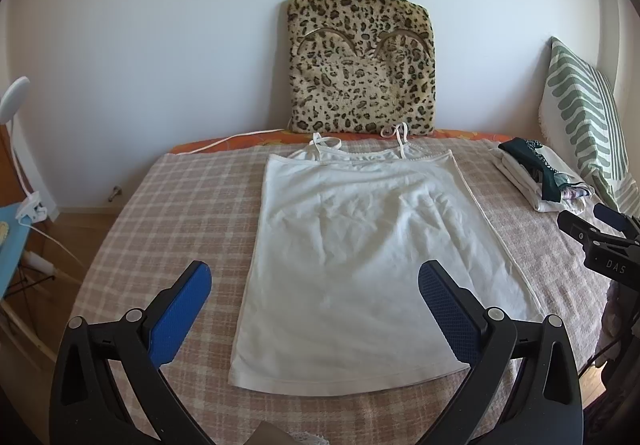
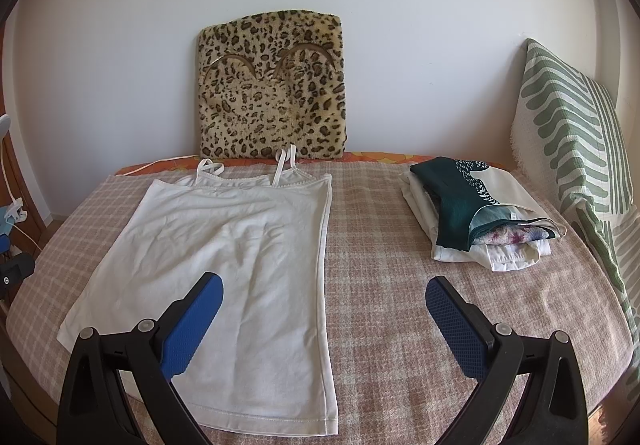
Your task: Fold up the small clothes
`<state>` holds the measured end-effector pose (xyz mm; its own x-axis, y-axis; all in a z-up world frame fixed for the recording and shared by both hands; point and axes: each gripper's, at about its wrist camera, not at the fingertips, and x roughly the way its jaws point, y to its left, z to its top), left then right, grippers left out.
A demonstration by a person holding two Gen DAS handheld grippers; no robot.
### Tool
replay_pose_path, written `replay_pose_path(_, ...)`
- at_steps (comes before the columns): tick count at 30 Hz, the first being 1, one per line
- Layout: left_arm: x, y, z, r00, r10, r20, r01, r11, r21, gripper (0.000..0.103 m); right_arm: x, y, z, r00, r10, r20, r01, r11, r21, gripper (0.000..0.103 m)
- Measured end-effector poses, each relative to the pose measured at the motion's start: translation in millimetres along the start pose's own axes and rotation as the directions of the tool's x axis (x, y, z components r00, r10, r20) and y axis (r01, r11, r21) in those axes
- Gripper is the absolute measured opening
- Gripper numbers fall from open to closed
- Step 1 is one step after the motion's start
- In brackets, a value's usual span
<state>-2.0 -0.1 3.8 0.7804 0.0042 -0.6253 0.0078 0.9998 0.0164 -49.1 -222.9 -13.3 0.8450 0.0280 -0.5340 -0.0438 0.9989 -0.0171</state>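
Note:
A white strappy tank top (image 1: 352, 253) lies flat and spread out on the plaid bed cover (image 1: 180, 213), straps toward the wall, hem toward me. It also shows in the right wrist view (image 2: 224, 265). My left gripper (image 1: 316, 305) is open and empty, held above the top's hem. My right gripper (image 2: 324, 313) is open and empty, above the top's right hem side and the bare cover. The right gripper also shows in the left wrist view (image 1: 596, 233) at the far right edge.
A pile of folded clothes (image 2: 476, 213) sits at the back right of the bed cover (image 2: 380, 245). A leopard-print cushion (image 2: 272, 89) leans on the wall. A green-striped pillow (image 2: 572, 133) stands at the right. A white lamp (image 1: 16, 93) and cables are at the left.

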Motion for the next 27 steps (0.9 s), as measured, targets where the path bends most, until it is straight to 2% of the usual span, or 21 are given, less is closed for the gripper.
replay_pose_path(9,4,8,-2,1.000,0.005,-0.014,-0.005,1.000,-0.013,0.103,3,4,-2,1.000,0.006,-0.005,-0.006,1.000,0.000,0.103)
replay_pose_path(15,14,29,-9,0.995,-0.058,-0.077,0.051,0.995,-0.089,0.103,7,9,-1,1.000,0.012,-0.009,-0.012,1.000,-0.004,0.103)
replay_pose_path(20,13,28,-15,0.998,-0.017,-0.056,0.015,0.999,-0.037,0.102,10,17,4,1.000,0.029,-0.001,-0.029,1.000,-0.012,0.103)
replay_pose_path(22,16,33,-19,0.998,-0.036,-0.060,0.034,0.999,-0.039,0.098,12,23,5,0.999,0.034,0.008,-0.033,0.999,-0.032,0.103)
replay_pose_path(24,19,44,-24,0.995,-0.079,-0.067,0.073,0.994,-0.084,0.089,16,29,5,0.999,0.048,0.003,-0.048,0.998,-0.046,0.103)
replay_pose_path(25,21,50,-26,0.992,-0.103,-0.070,0.095,0.989,-0.112,0.089,18,31,5,0.999,0.052,-0.001,-0.052,0.997,-0.049,0.103)
replay_pose_path(27,27,61,-31,0.990,-0.110,-0.089,0.096,0.984,-0.149,0.082,23,37,6,0.997,0.070,-0.013,-0.071,0.996,-0.052,0.102)
